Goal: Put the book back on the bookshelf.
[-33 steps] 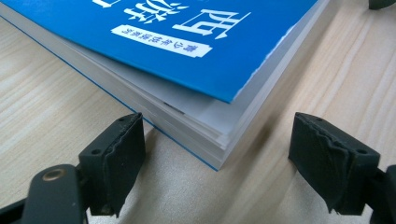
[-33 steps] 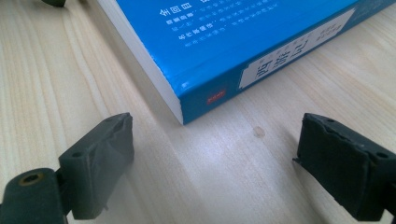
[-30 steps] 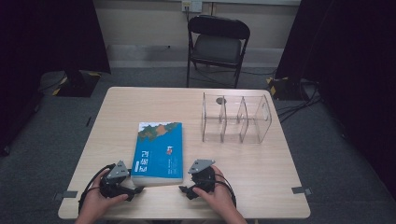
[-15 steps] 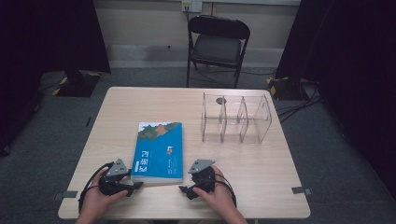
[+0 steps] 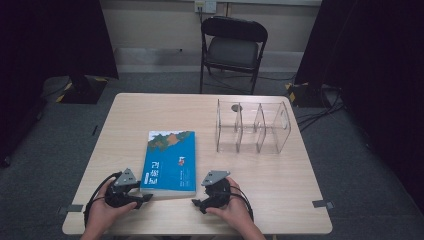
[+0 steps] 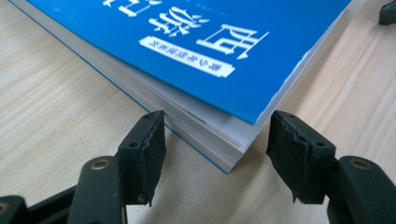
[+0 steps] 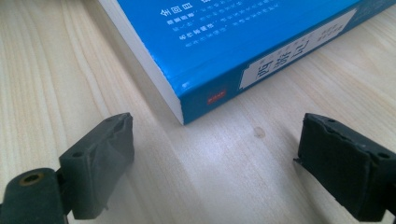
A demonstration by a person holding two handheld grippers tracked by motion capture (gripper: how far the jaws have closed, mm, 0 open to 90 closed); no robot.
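A thick blue paperback book (image 5: 169, 162) lies flat on the wooden table (image 5: 165, 107), near its front edge. My left gripper (image 5: 142, 198) is at the book's near left corner. In the left gripper view the left gripper (image 6: 219, 158) is open, and that corner of the book (image 6: 224, 60) pokes in between the jaws with a gap on each side. My right gripper (image 5: 198, 204) rests on the table just off the book's near right corner. It stands wide open (image 7: 219, 163), with the spine corner of the book (image 7: 224, 51) a little beyond the jaws.
A clear plastic divider rack (image 5: 252, 127) with several compartments stands at the table's right rear. A black folding chair (image 5: 232, 47) is behind the table. Bare wood (image 5: 280, 185) lies to the right of my right hand.
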